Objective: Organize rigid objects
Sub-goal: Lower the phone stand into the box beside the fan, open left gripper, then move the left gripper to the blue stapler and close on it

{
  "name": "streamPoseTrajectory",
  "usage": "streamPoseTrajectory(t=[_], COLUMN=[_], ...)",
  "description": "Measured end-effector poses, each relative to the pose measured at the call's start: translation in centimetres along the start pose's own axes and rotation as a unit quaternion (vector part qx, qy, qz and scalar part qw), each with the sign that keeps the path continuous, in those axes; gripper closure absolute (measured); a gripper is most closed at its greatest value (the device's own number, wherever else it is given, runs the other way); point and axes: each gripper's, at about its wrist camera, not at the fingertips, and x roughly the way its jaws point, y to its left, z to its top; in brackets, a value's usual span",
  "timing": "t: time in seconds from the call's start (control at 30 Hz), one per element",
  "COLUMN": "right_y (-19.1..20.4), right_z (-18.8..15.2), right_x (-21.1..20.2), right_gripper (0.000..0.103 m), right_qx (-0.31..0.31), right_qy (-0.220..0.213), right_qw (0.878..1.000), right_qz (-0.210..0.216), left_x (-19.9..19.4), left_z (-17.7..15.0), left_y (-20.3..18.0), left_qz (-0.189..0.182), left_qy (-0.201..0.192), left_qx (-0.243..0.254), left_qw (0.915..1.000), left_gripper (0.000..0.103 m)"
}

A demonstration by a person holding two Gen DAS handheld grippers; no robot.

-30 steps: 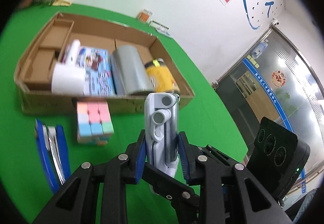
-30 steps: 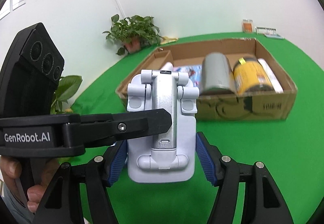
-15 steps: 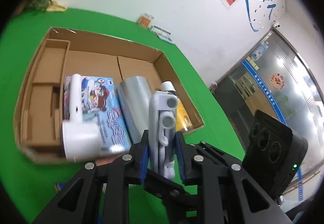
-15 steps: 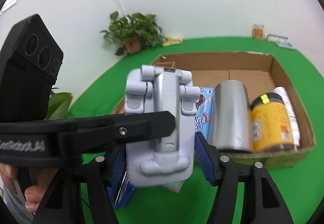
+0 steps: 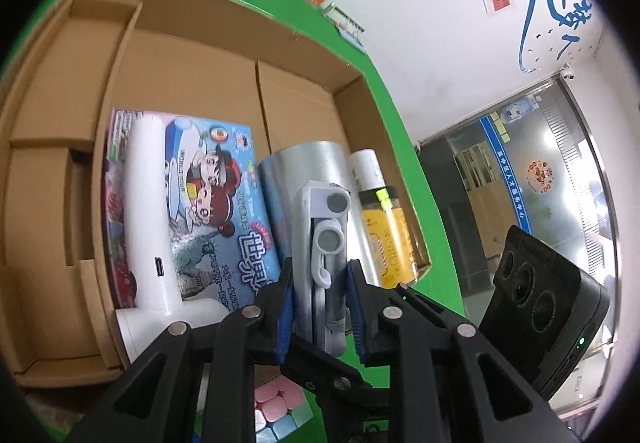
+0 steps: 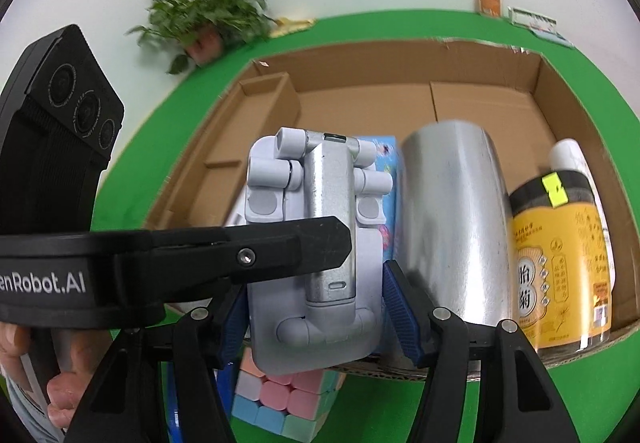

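A grey-white folding phone stand is gripped by both grippers at once. My left gripper is shut on its narrow edges; my right gripper is shut on its wide sides. The stand hangs above the near wall of a cardboard box. The box holds a white handheld device, a cartoon-printed box, a silver cylinder, a yellow jar and a white tube.
A pastel puzzle cube lies on the green table just outside the box's near wall. A potted plant stands at the back left. The left part of the box has small cardboard compartments.
Both grippers carried the phone stand forward from the table in front of the box to above the box's near wall. The box and its contents now fill both views.
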Motion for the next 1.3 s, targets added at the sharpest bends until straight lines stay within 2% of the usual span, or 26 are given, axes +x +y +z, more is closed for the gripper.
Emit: streamPoseTrajectory(t=[0.07, 0.23, 0.4, 0.5, 0.6, 0.67, 0.7, 0.73, 0.77, 0.8, 0.83, 0.87, 0.9, 0.93, 0.97, 1.0, 1.07, 1.13, 1.2, 1.3], right_y=[0.0, -0.3, -0.9, -1.1, -1.4, -1.6, -1.6, -1.7, -1.7, -1.5, -1.1, -0.6, 0.0, 0.3, 0.7, 1.0, 1.5, 1.6, 2.1, 3.3], right_z=[0.1, -0.6, -1.6, -2.1, -2.6, -3.0, -3.2, -3.4, -3.7, -4.1, -4.7, -5.4, -6.3, -7.3, -8.2, -8.9, -10.4, -11.7, -13.1, -15.6], right_x=[0.4, 0.0, -1.1, -1.7, -2.3, -3.0, -3.4, -3.9, -4.4, -5.1, -5.9, -6.6, -7.4, -8.1, -8.6, -8.9, -8.9, -8.9, -8.5, -7.9], right_gripper=[0.042, 0.043, 0.043, 0.042, 0.041, 0.041, 0.041, 0.041, 0.041, 0.041, 0.034, 0.016, 0.006, 0.001, 0.001, 0.001, 0.001, 0.001, 0.001, 0.001], right_qx=[-0.001, 0.019, 0.028, 0.027, 0.031, 0.026, 0.022, 0.019, 0.014, 0.006, -0.013, -0.034, -0.058, -0.072, -0.083, -0.089, -0.087, -0.078, -0.081, -0.113], right_qy=[-0.003, -0.007, -0.016, -0.023, -0.029, -0.038, -0.044, -0.050, -0.058, -0.067, -0.082, -0.098, -0.121, -0.143, -0.161, -0.168, -0.167, -0.155, -0.128, -0.073], right_qw=[1.000, 1.000, 0.999, 0.999, 0.998, 0.998, 0.998, 0.998, 0.998, 0.997, 0.996, 0.994, 0.991, 0.987, 0.983, 0.982, 0.982, 0.985, 0.987, 0.985], right_qz=[-0.008, 0.009, 0.026, 0.029, 0.044, 0.046, 0.044, 0.040, 0.037, 0.034, 0.026, 0.020, 0.020, 0.020, 0.011, 0.001, 0.005, 0.019, 0.049, 0.106], left_x=[0.1, 0.5, -0.4, -2.0, -4.6, -6.5, -7.4, -8.6, -9.4, -10.5, -11.0, -11.6, -12.0, -12.2, -12.4, -12.5, -12.3, -11.6, -10.6, -8.7], left_z=[0.0, 0.5, 0.2, -0.3, -1.5, -2.9, -3.6, -4.7, -5.4, -6.9, -7.7, -9.0, -9.9, -10.9, -11.8, -12.5, -13.5, -13.9, -14.3, -14.3], left_y=[-0.2, -0.6, -0.9, -1.4, -2.4, -3.2, -3.6, -4.1, -4.2, -4.7, -5.0, -5.4, -5.7, -5.9, -5.9, -5.7, -5.3, -4.6, -3.5, -0.4], left_qz=[0.005, 0.036, 0.065, 0.090, 0.137, 0.173, 0.190, 0.216, 0.237, 0.272, 0.287, 0.305, 0.319, 0.337, 0.351, 0.359, 0.366, 0.365, 0.347, 0.287], left_qy=[0.001, 0.017, 0.009, -0.011, -0.053, -0.090, -0.110, -0.142, -0.166, -0.212, -0.239, -0.267, -0.278, -0.287, -0.292, -0.293, -0.283, -0.255, -0.218, -0.149], left_qx=[0.008, 0.015, 0.018, 0.027, 0.060, 0.078, 0.083, 0.089, 0.091, 0.095, 0.102, 0.113, 0.119, 0.121, 0.119, 0.115, 0.104, 0.090, 0.074, 0.014], left_qw=[1.0000, 0.9991, 0.9977, 0.9955, 0.9874, 0.9777, 0.9720, 0.9618, 0.9527, 0.9338, 0.9220, 0.9072, 0.8983, 0.8887, 0.8820, 0.8785, 0.8806, 0.8911, 0.9089, 0.9464], left_gripper=[0.080, 0.080, 0.077, 0.077, 0.077, 0.073, 0.063, 0.054, 0.031, 0.018, 0.018, 0.018, 0.018, 0.018, 0.018, 0.018, 0.018, 0.018, 0.018, 0.018])
